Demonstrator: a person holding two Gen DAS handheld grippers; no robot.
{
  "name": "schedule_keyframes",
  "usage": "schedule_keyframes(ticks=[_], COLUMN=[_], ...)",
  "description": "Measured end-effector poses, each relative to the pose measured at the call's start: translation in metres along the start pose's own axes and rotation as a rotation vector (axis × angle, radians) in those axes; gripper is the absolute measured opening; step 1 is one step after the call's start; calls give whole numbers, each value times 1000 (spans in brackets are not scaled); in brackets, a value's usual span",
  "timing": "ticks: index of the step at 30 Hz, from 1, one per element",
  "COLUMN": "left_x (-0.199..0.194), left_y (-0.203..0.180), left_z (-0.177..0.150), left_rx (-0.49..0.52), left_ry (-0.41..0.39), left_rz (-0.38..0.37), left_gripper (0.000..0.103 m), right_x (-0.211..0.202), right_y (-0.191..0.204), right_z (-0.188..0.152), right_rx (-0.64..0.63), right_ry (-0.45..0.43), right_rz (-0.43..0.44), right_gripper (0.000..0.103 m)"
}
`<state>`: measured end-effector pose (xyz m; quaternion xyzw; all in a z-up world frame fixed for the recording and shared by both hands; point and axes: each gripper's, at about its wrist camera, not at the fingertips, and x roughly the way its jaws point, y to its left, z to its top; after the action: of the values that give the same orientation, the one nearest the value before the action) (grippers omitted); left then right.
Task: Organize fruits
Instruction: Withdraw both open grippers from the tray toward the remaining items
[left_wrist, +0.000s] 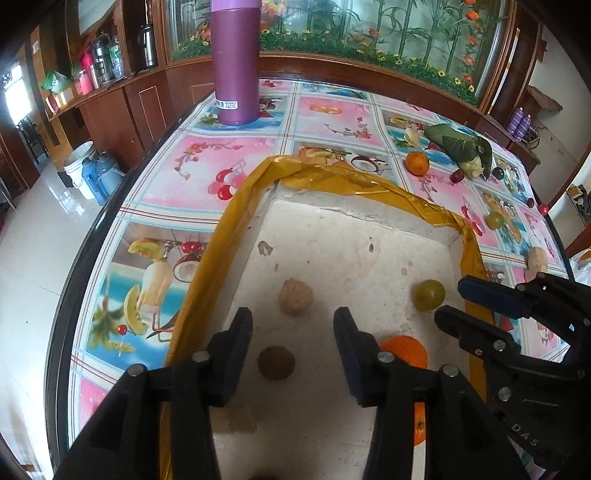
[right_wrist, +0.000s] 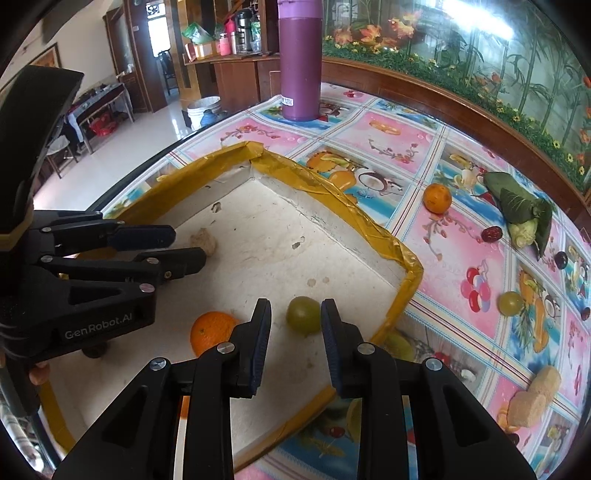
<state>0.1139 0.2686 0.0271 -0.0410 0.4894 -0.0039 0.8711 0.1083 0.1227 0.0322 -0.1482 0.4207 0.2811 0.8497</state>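
Green and round, the grape (right_wrist: 303, 315) lies in the white foam tray with yellow-taped rim (right_wrist: 402, 258), low centre of the right view, just ahead of the right gripper (right_wrist: 295, 332), whose empty fingers stand apart like the left gripper (left_wrist: 293, 336)'s, so fetching the loose orange (right_wrist: 437, 198) from the counter (right_wrist: 436, 236) seems the careful next move.

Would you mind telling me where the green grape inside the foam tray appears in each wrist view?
Left wrist view: green grape at lower right, near the tray's right wall.
Right wrist view: grape at centre, just ahead of the right claw.
Shared landmark: purple bottle.
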Motion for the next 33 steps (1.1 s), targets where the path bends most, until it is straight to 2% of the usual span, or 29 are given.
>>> schedule_keyframes(ticks=[5, 9, 14, 17, 21, 24, 33], left_x=[-15, -37, -66, -80, -91, -96, -103], left_y=[6, 9, 1, -10, -29, -48, -111], left_z=[-15, -34, -57, -68, -79, -82, -90], left_rx=[-39, -72, -80, -89, -104, -89, -18], left_ry=[-8, -52, -127, -162, -170, -172, -163], left_rz=[1, 1, 51, 59, 23, 1, -32], left_gripper=[54, 58, 61, 63, 65, 66, 79], right_x=[-29, -53, -77, -91, -110, -122, -143], right_y=[0, -2, -5, -11, -21, -33, -82], right_z=[-16, -40, -78, -102, -130, -148, -183], right_rx=[42, 85, 111, 141, 169, 188, 277], right_ry=[-32, -51, -49, -52, -61, -67, -78], right_rz=[20, 34, 20, 14, -9, -26, -44], right_gripper=[27, 31, 31, 31, 31, 31, 32])
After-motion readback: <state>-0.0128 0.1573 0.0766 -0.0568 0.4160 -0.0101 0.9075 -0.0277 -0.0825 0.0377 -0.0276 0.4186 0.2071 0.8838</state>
